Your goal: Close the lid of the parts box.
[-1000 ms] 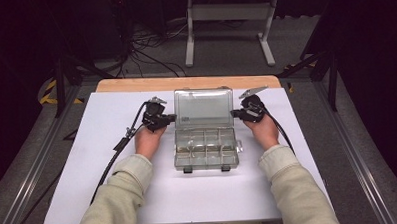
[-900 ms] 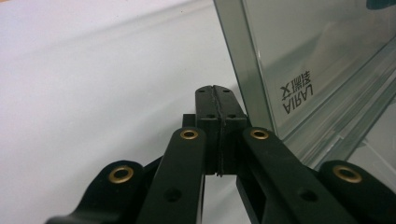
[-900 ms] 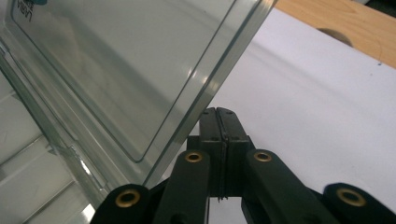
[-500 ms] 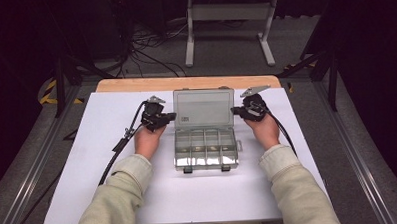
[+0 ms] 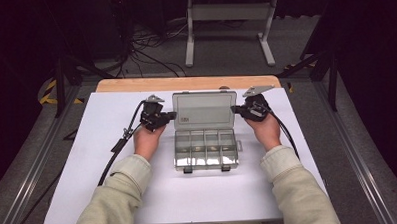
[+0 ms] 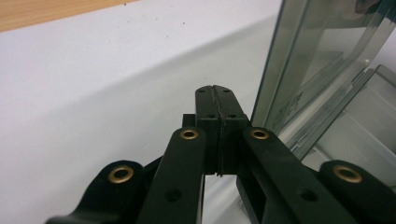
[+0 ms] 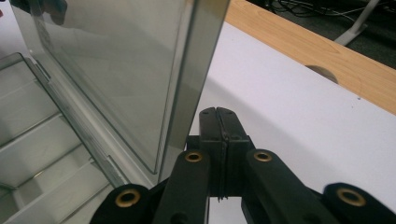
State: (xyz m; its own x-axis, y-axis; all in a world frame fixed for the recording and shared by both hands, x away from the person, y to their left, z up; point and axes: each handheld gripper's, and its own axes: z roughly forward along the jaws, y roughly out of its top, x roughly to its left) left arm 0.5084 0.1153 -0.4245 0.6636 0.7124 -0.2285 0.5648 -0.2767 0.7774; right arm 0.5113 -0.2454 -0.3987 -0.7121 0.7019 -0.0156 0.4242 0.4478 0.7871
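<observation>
Little has shifted since the earlier frame: both grippers sit where they were at the lid's side edges, and the lid [image 5: 204,110] stands raised much as before.

Clear plastic compartment box [image 5: 206,149] lies mid-table on the white sheet [image 5: 88,161], open, latches toward the person. Lid upright at the far side, near vertical.

Left gripper [image 5: 167,115]: jaws pressed together, nothing between them. In the left gripper view the tips [image 6: 215,93] sit just beside the lid's outer edge [image 6: 275,74]; cannot tell whether they touch it.

Right gripper [image 5: 236,109]: jaws likewise closed and empty. In the right gripper view the tips [image 7: 218,114] are just beside the lid's edge [image 7: 196,70], on its outer side.

Open room: bare white sheet to left and right of the box, and in front of it between the sleeves. Wooden table edge [image 5: 185,83] lies beyond the lid, with a strip of sheet between.
</observation>
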